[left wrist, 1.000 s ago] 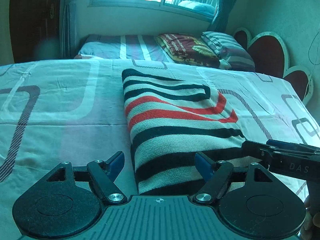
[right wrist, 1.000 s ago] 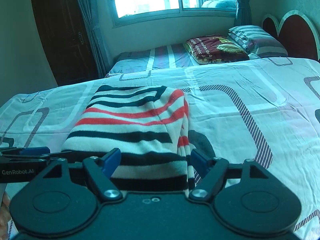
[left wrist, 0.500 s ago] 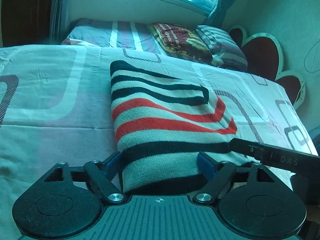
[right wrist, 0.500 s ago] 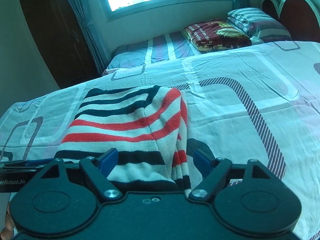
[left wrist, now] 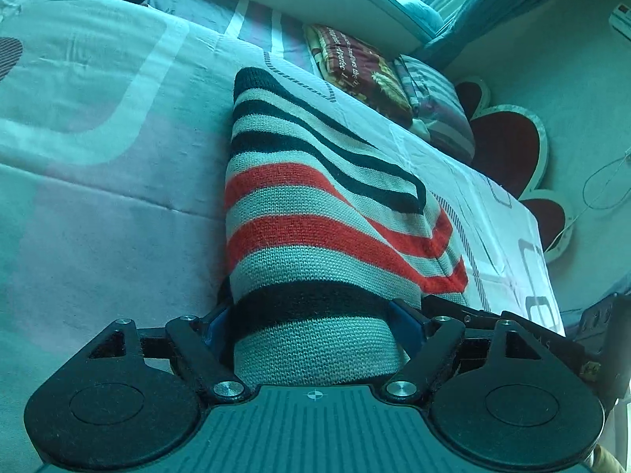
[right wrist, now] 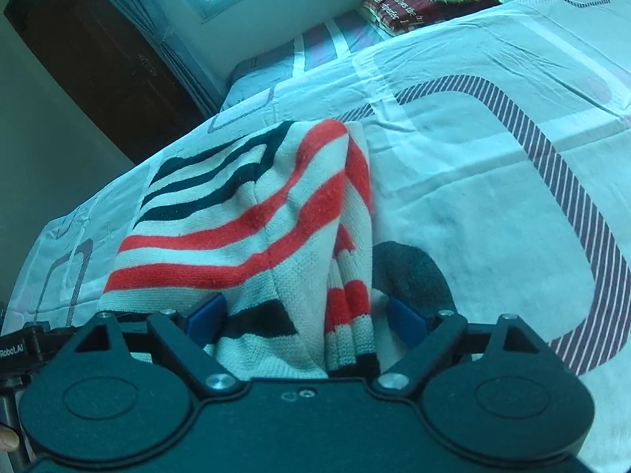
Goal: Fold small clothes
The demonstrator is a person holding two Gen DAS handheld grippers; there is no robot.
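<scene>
- A folded striped sweater (left wrist: pixel 315 213) lies on the bed (left wrist: pixel 98 197), its near end between both sets of tongs.
- The left tongs (left wrist: pixel 313 325) stand wide, blue pads flanking the sweater's near edge.
- The right tongs (right wrist: pixel 303 315) stand wide around the sweater's layered right corner.
- A maroon blanket (right wrist: pixel 426 4) sits by the window.

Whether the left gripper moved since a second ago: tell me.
Yes. The left gripper advanced onto the striped sweater, whose near edge now sits between its fingers on the bedsheet.

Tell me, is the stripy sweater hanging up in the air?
No, the stripy sweater lies folded on the bed sheet, its near end between the left gripper fingers.
</scene>
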